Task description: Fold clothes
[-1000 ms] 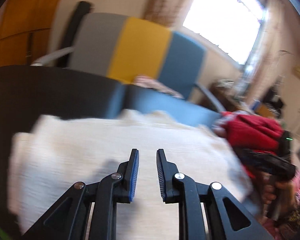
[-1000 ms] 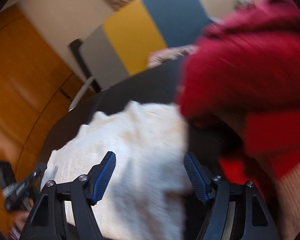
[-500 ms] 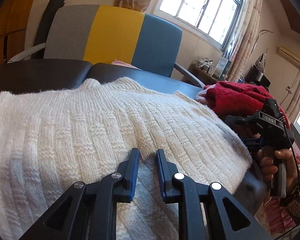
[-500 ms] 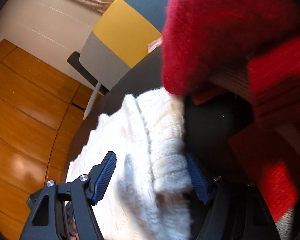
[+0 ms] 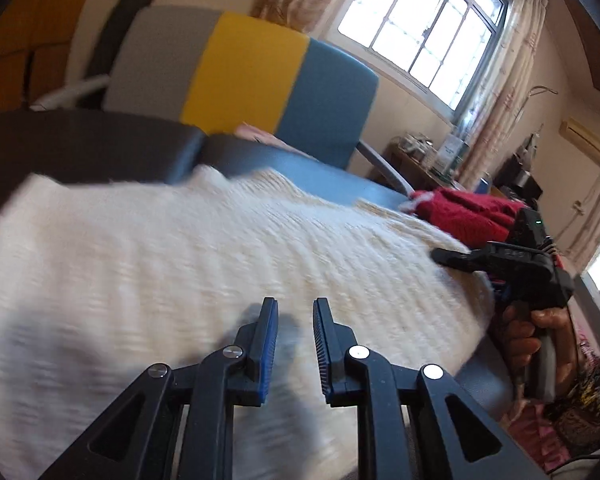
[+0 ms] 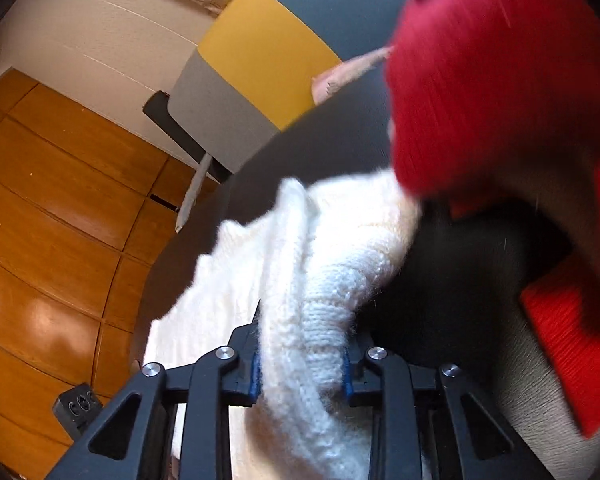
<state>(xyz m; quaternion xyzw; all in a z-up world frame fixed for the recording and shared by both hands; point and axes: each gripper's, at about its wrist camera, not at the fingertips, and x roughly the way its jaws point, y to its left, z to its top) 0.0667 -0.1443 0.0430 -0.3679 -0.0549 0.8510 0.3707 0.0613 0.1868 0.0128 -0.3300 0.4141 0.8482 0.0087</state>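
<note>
- My right gripper (image 6: 302, 354) is closing on a bunched edge of the white sweater (image 6: 324, 280), pads touching it.
- My left gripper (image 5: 295, 344), slightly spread and opening, hovers empty above the sweater.
- Red sweater (image 5: 464, 210) lies at two o'clock.

Left tongs (image 5: 294, 322) fill the lower centre of the left wrist view, angled downward, their blue-padded jaws opening slightly with a narrow gap and nothing between them. At the right edge of that frame, a hand (image 5: 530, 340) wraps the grip of the right tongs (image 5: 444, 257), whose black fingers point toward the left of the picture. In the right wrist view, the right tongs (image 6: 300, 364) sit at lower centre, jaws closing on a thick fold of white knit sweater (image 6: 312, 312) bunched between the pads.
</note>
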